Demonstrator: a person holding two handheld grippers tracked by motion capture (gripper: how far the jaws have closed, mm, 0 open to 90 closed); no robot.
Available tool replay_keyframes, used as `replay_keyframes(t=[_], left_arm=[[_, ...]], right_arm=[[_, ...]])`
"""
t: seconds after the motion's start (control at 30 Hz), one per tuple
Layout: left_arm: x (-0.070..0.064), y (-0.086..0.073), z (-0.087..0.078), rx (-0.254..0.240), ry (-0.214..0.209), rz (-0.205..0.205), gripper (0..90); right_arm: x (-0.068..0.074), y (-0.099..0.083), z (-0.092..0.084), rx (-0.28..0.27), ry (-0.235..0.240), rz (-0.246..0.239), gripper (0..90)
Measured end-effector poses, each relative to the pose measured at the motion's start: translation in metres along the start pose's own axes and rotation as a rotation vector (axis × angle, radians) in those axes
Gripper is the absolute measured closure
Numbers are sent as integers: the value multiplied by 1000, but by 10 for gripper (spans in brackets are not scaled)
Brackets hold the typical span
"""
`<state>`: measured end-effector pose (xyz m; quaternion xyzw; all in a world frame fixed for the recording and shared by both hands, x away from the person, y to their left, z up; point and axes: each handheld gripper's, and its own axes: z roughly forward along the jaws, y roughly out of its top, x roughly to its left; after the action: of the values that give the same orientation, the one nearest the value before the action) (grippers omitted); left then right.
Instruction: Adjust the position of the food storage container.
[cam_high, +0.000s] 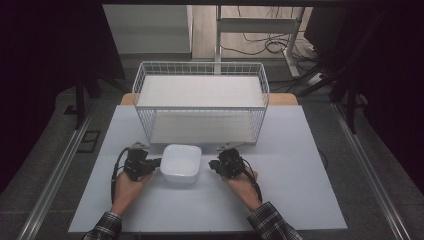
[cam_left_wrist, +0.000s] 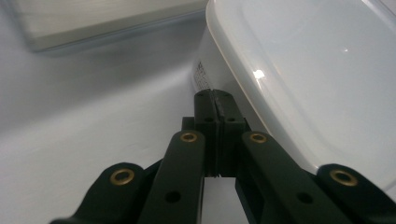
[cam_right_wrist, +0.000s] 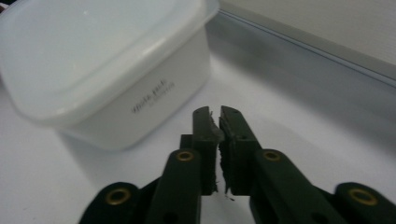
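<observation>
A white plastic container (cam_high: 180, 162) with a lid sits on the table just in front of the wire basket. My left gripper (cam_high: 155, 163) is shut and empty, its tips touching or nearly touching the container's left side. In the left gripper view the closed jaws (cam_left_wrist: 215, 100) lie under the rim of the container (cam_left_wrist: 303, 70). My right gripper (cam_high: 214, 165) is also shut and empty, a short way right of the container. The right gripper view has its closed tips (cam_right_wrist: 215, 116) just clear of the container's printed wall (cam_right_wrist: 140, 102).
A white wire basket (cam_high: 201, 71) holding two white shelves stands behind the container. The pale table top (cam_high: 290, 170) stretches wide to either side and toward the person. Cables and a frame lie on the floor beyond.
</observation>
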<state>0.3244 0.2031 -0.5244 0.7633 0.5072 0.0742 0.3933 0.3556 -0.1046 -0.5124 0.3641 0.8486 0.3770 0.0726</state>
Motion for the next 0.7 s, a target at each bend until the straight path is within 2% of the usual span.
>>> replay_keyframes(t=[0.03,0.13,0.17,0.23,0.3,0.33,0.43,0.6,0.7], left_arm=[[0,0,0,0,0,0,900],[-15,3,9,9,-33,24,900],[-15,3,9,9,-33,24,900],[-28,6,18,23,-49,44,900],[-31,6,20,27,-49,51,900],[-33,7,22,31,-58,53,900],[-39,7,27,39,-75,57,900],[-51,6,30,50,-100,70,900],[-58,4,30,67,-116,95,900]], right_arm=[[0,0,0,0,0,0,868],[-5,-1,-2,-6,-20,6,885],[-5,-1,-2,-6,-20,6,885],[-12,-3,-3,-5,-32,29,887],[-14,-4,-4,0,-47,31,888],[-20,-7,-6,5,-54,42,888],[-26,-11,-10,11,-51,65,888],[-27,-18,-20,22,-62,56,886],[-26,-25,-28,30,-69,61,886]])
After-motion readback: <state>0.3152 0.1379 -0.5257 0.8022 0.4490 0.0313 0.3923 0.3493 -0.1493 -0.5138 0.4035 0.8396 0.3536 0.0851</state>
